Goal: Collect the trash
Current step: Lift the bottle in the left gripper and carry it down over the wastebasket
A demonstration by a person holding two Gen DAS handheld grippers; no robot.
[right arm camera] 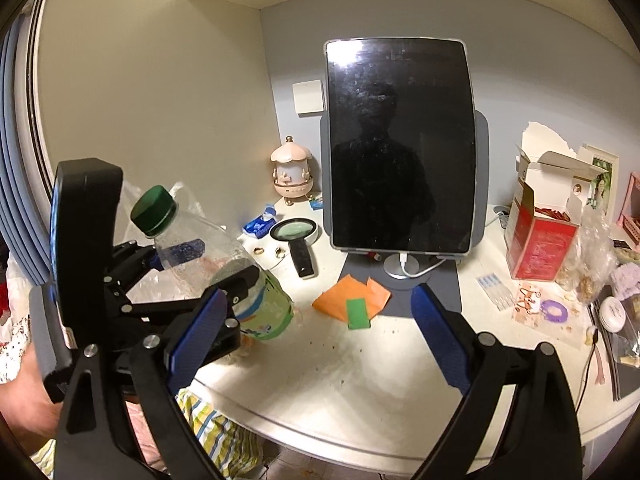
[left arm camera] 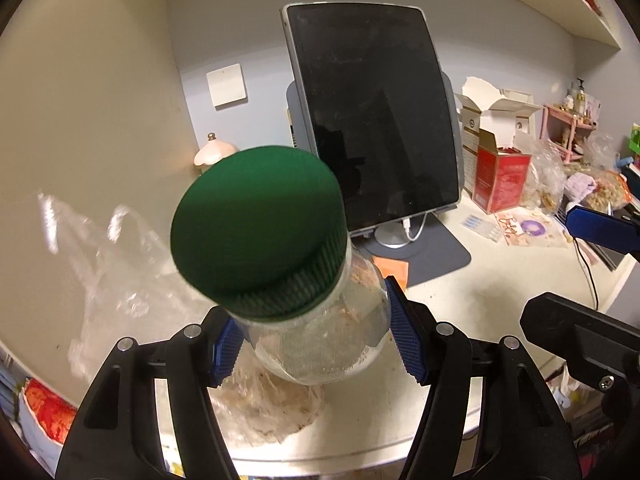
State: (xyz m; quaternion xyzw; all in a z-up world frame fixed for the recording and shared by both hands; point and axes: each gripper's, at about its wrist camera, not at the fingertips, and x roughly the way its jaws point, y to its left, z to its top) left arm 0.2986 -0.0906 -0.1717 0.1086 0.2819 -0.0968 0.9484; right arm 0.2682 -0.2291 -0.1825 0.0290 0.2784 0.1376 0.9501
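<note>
The left claw [left arm camera: 316,344] is clamped on a clear plastic bottle [right arm camera: 224,264] with a green cap [left arm camera: 260,232]. Its blue pads press the body from both sides, and the bottle is held tilted above the near left edge of the worktop [right arm camera: 360,380]. The right claw [right arm camera: 316,340] stands apart, with nothing between its fingers. Under and behind the bottle there is a crumpled clear plastic bag [left arm camera: 120,264].

To do this step well, I think the left claw should keep an even pressure, because a thin empty bottle can bend and slip out. The bottle should travel low and slowly to the place for trash, which the pictures do not show. The free right claw could then take the next piece.

A little farther on the worktop lie an orange paper [right arm camera: 352,296] with a green strip [right arm camera: 358,314] on it, probably trash too. Beyond them are a black magnifying glass [right arm camera: 294,236] at the left and a dark tablet [right arm camera: 400,144] on a stand in the middle. At the far right stands an open red box [right arm camera: 536,244].

The bottle has a coloured label [right arm camera: 264,312], but its writing is too blurred to read. The print on the red box also cannot be read.
</note>
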